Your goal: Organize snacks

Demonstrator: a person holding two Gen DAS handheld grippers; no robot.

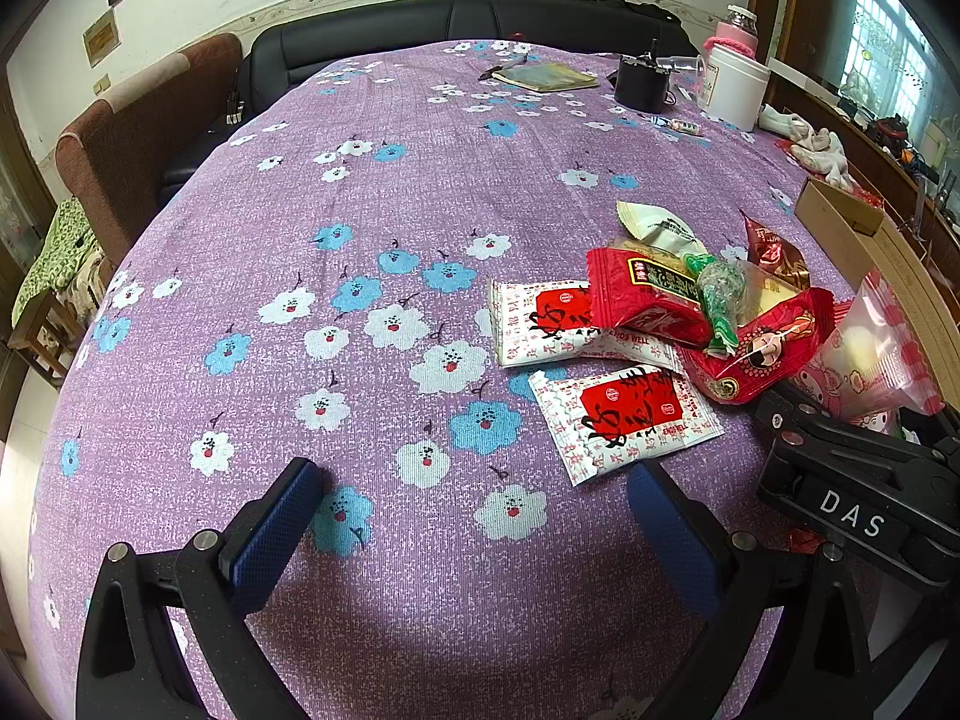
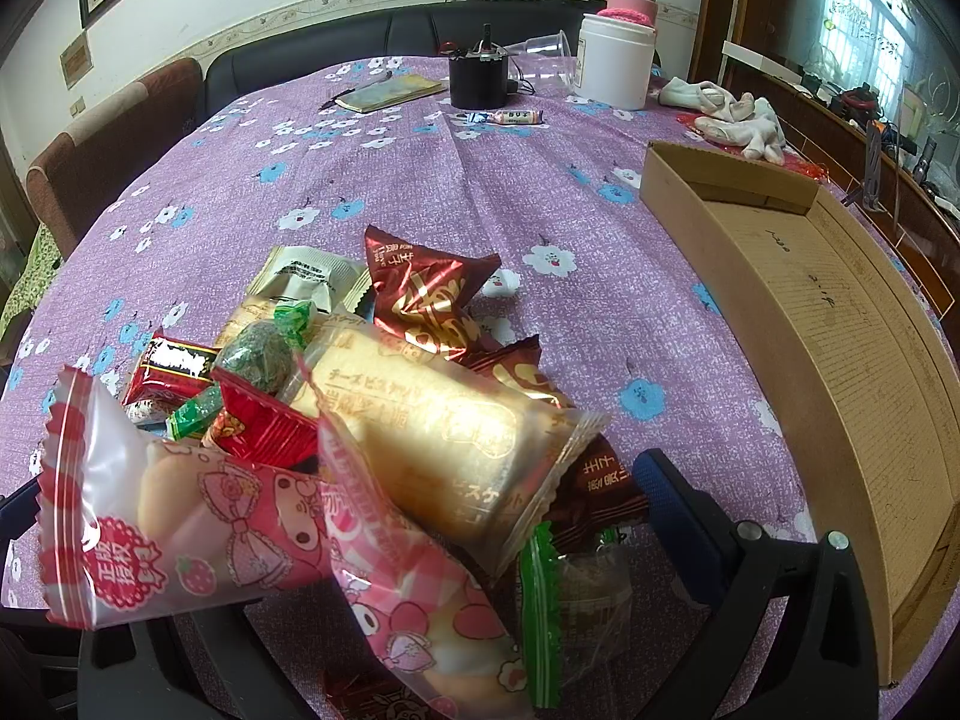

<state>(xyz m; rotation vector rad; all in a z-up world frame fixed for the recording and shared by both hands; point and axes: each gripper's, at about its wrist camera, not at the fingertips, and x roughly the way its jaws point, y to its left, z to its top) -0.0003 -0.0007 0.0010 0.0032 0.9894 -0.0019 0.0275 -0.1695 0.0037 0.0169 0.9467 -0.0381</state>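
Bare cloth (image 1: pixel 372 192) left & far side, snack pile (image 2: pixel 384 420) blocks mid, box (image 2: pixel 840 324) walls right

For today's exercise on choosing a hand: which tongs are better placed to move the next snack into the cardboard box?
Probably the right tongs: open around the pile's pink cartoon-printed packets, with the brown cardboard box just to their right. The left tongs hover open over bare purple flowered cloth.

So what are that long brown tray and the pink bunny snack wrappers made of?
The tray looks like plain matte cardboard: brown, with a fine ribbed surface and folded walls. The pink wrappers look like thin glossy plastic film: partly see-through, crinkled, with zigzag-cut sealed ends.
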